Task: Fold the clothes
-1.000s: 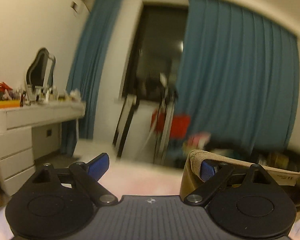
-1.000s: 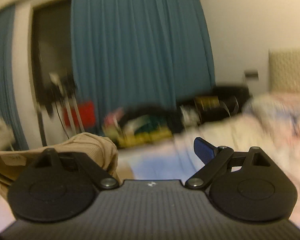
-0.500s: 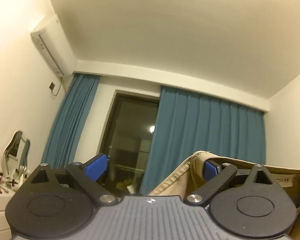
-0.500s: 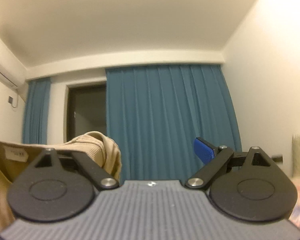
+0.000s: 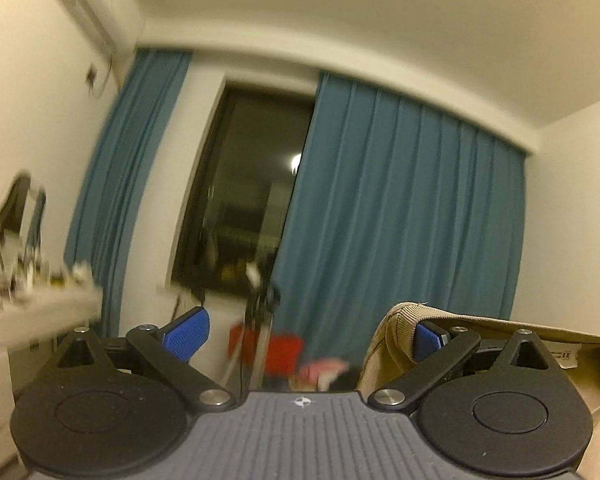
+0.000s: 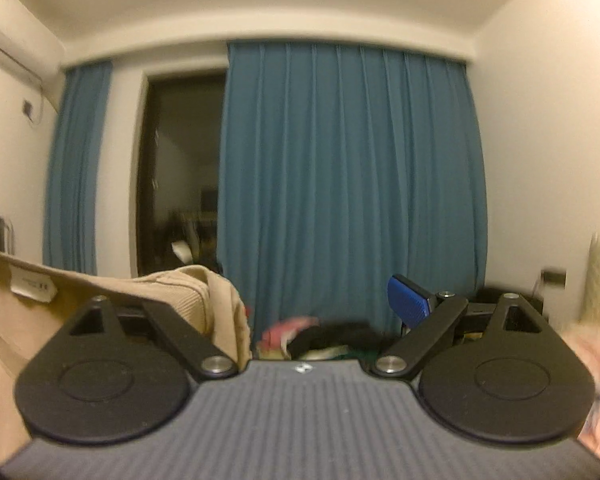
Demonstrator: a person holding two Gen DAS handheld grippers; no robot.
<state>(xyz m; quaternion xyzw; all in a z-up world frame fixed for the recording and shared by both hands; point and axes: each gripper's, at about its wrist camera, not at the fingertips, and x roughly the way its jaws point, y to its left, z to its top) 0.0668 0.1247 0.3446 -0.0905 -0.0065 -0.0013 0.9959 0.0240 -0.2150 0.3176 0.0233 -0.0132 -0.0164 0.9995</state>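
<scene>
A tan ribbed garment hangs in the air between my two grippers. In the left wrist view its waistband [image 5: 400,320] is draped over the right fingertip of my left gripper [image 5: 306,330], whose jaws stand wide apart. In the right wrist view the tan cloth [image 6: 188,300] covers the left finger of my right gripper [image 6: 300,304], jaws also wide apart. A white label [image 6: 32,286] shows on the inside of the cloth. Both grippers point at the far wall.
Blue curtains [image 6: 348,184] and a dark window [image 5: 248,200] fill the far wall. A white dresser with small items [image 5: 28,300] stands at left. A red object [image 5: 268,348] and a clothes heap [image 6: 320,332] lie below the curtains. Pink bedding [image 6: 592,344] lies at right.
Both grippers swung up toward the ceiling with the tan garment, then tilted back down, so the floor clutter shows again. The cloth stays hooked on the same fingers.
</scene>
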